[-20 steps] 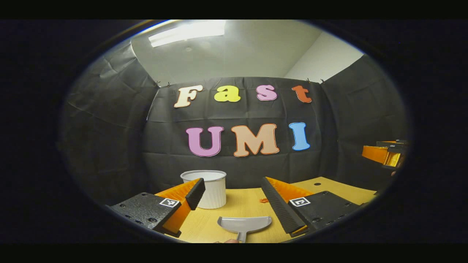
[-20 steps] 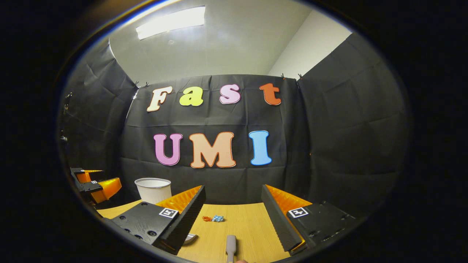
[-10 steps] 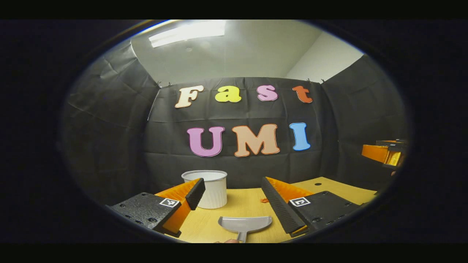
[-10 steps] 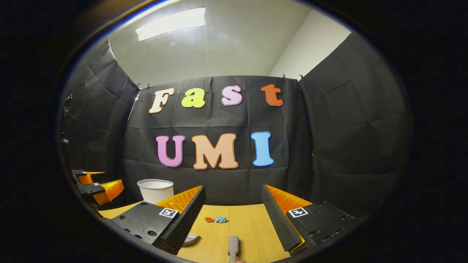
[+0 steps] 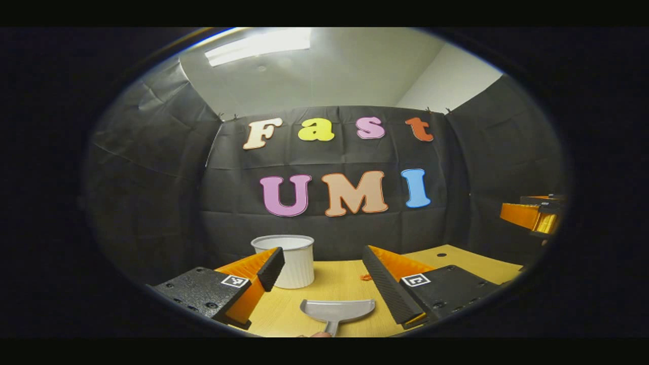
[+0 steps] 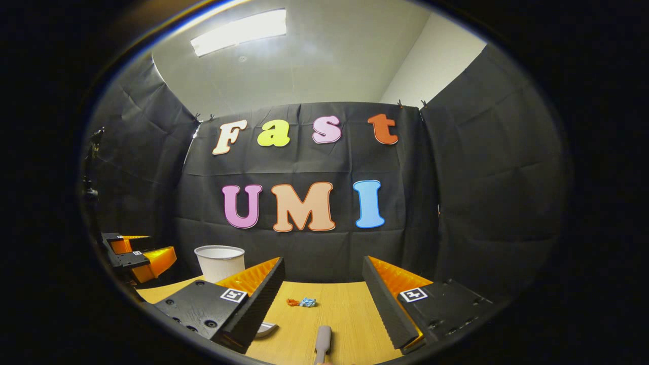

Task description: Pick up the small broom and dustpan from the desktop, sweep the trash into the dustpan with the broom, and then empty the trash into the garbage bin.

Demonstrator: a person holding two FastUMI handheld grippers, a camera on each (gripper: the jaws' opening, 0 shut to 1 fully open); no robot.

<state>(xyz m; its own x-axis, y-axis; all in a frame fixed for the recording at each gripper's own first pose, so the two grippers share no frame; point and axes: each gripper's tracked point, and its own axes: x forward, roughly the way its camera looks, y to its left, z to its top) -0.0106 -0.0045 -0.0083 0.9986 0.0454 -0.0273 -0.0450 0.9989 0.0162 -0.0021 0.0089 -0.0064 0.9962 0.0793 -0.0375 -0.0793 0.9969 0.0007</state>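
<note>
Against the frame 1 s earlier, the right gripper view is drifting slightly: the trash (image 6: 302,302) is sitting a little farther right. The left gripper (image 5: 324,284) is spread wide, gripping nothing, above the grey dustpan (image 5: 337,309), which is lying flat on the desktop (image 5: 334,284) just before the white garbage bin (image 5: 291,261). The right gripper (image 6: 324,304) is likewise released, straddling the broom (image 6: 323,342) handle.

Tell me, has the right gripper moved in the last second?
Yes, slightly. In the right gripper view the white bin and the trash have drifted rightward, so that camera has turned a little to its left.
</note>
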